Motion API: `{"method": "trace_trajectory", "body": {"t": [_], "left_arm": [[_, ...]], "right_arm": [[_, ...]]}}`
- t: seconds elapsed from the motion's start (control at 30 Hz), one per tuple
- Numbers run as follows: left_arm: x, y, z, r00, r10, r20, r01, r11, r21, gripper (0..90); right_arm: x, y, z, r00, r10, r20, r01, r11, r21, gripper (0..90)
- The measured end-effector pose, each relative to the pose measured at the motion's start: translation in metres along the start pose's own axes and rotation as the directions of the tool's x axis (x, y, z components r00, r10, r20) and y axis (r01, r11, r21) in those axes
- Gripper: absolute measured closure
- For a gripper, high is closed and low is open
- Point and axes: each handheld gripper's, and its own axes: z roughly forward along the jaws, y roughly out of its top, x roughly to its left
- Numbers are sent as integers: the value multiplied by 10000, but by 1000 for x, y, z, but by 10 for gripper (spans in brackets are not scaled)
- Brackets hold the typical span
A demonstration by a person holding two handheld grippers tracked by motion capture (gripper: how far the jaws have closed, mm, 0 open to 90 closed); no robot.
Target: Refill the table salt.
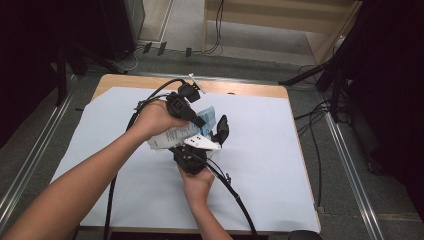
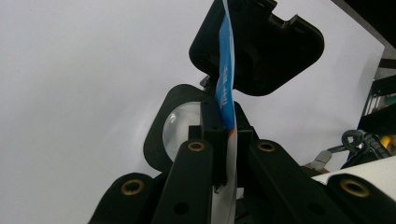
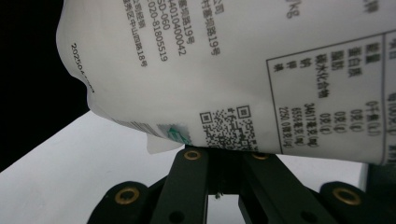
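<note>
A white pouch (image 1: 170, 137) with a blue end (image 1: 208, 116) and black print hangs above the middle of the table, held between both hands. My left gripper (image 1: 200, 122) reaches in from the upper left, shut on the pouch's thin blue-and-white edge (image 2: 226, 100). My right gripper (image 1: 196, 146) comes up from below under its pale three-cornered plate (image 1: 202, 143). Its jaws are shut on the lower edge of the printed white face (image 3: 261, 70). In the left gripper view, the right gripper's black body (image 2: 264, 46) and a round lens (image 2: 180, 128) sit just behind the pouch.
A white sheet (image 1: 270, 150) covers the wooden table (image 1: 240, 89). Black cables (image 1: 235, 192) trail from both grippers across the sheet toward the near edge. Metal rails (image 1: 350, 155) and more cables (image 1: 312, 130) lie on the floor beside the table.
</note>
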Motion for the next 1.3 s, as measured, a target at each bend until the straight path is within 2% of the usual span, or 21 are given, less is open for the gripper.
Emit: {"method": "trace_trajectory", "body": {"t": [1.1, 1.3], "left_arm": [[0, 1, 0, 9999, -170, -17, 170, 9998, 49, 900], [0, 1, 1, 9997, -169, -150, 170, 9998, 62, 900]], "right_arm": [[1, 1, 0, 9999, 72, -78, -73, 10000, -40, 900], [2, 2, 0, 10000, 49, -50, -49, 10000, -62, 900]]}}
